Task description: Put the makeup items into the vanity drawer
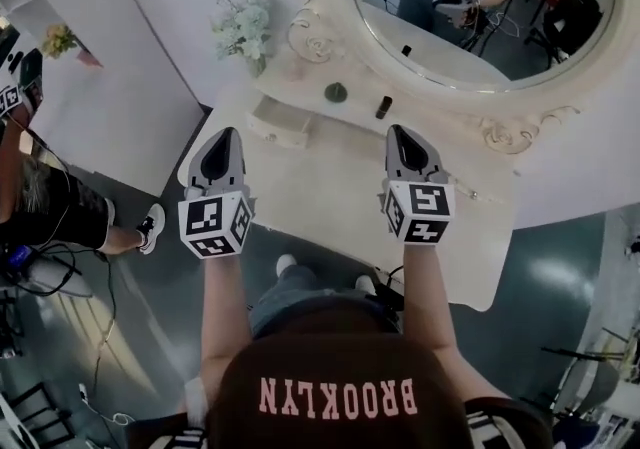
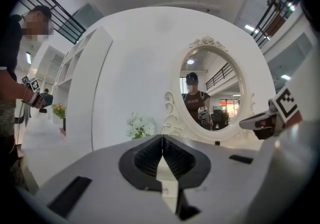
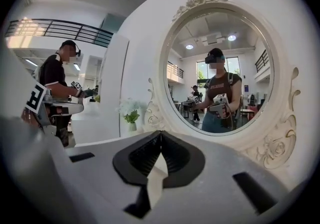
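In the head view a white vanity table point(image 1: 330, 202) stands below me. At its back lie a round dark green makeup item point(image 1: 336, 92) and a dark tube point(image 1: 383, 107), next to a small cream drawer box point(image 1: 281, 123). My left gripper point(image 1: 225, 134) hovers over the table's left edge, shut and empty. My right gripper point(image 1: 398, 130) is over the table's middle, also shut with nothing in it. Both point toward the mirror. In the left gripper view the left gripper point(image 2: 161, 138) has its pads pressed together, as does the right gripper point(image 3: 161, 134) in the right gripper view.
A big oval mirror point(image 1: 480, 27) in an ornate white frame rises behind the table. A vase of pale flowers point(image 1: 244, 29) stands at the back left. Another person point(image 1: 40, 207) stands to the left, and cables lie on the dark floor point(image 1: 120, 307).
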The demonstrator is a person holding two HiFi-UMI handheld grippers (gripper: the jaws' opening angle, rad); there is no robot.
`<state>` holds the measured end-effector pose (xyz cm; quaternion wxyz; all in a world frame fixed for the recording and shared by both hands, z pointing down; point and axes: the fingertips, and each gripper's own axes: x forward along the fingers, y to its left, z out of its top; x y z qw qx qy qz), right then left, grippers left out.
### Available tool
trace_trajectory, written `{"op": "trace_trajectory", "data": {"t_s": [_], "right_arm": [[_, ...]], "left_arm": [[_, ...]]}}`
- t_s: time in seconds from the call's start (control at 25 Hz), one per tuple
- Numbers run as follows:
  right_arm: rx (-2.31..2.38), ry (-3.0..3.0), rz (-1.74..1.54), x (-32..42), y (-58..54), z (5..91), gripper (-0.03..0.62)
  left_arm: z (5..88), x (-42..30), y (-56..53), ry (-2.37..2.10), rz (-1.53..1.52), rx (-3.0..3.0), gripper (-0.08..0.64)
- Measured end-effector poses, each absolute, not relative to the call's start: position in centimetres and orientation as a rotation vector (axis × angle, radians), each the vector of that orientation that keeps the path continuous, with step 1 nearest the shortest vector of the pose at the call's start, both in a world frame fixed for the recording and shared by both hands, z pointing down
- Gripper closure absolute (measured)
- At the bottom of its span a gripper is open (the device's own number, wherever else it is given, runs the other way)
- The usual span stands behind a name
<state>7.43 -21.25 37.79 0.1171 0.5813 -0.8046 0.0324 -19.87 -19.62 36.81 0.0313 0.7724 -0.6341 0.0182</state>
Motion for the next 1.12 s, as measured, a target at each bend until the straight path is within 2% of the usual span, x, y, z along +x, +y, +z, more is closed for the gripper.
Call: {"op": "trace_trajectory", "data": {"t_s": [0.12, 0.2, 0.32, 1.12], "right_arm": [[1.783, -2.295, 0.131, 7.5, -22.0, 38.0, 0.591], [1.828, -2.262, 0.153, 7.5, -22.4, 38.2, 0.491], [1.873, -2.207, 0.18, 7.5, -22.6, 38.8, 0.442], [1.755, -2.131, 0.396, 9.8, -30.5, 46.8, 0.442]], "left_arm": [[36.7, -20.1, -21.7, -1.881, 0.051, 2.44, 0.554], [36.8, -20.0, -22.8, -1.832, 0.057, 2.477, 0.554], [37.2, -19.8, -24.2, -1.764, 0.066, 2.518, 0.554], [41.4, -16.5, -31.8, -1.705, 0.212, 2.464, 0.554]]}}
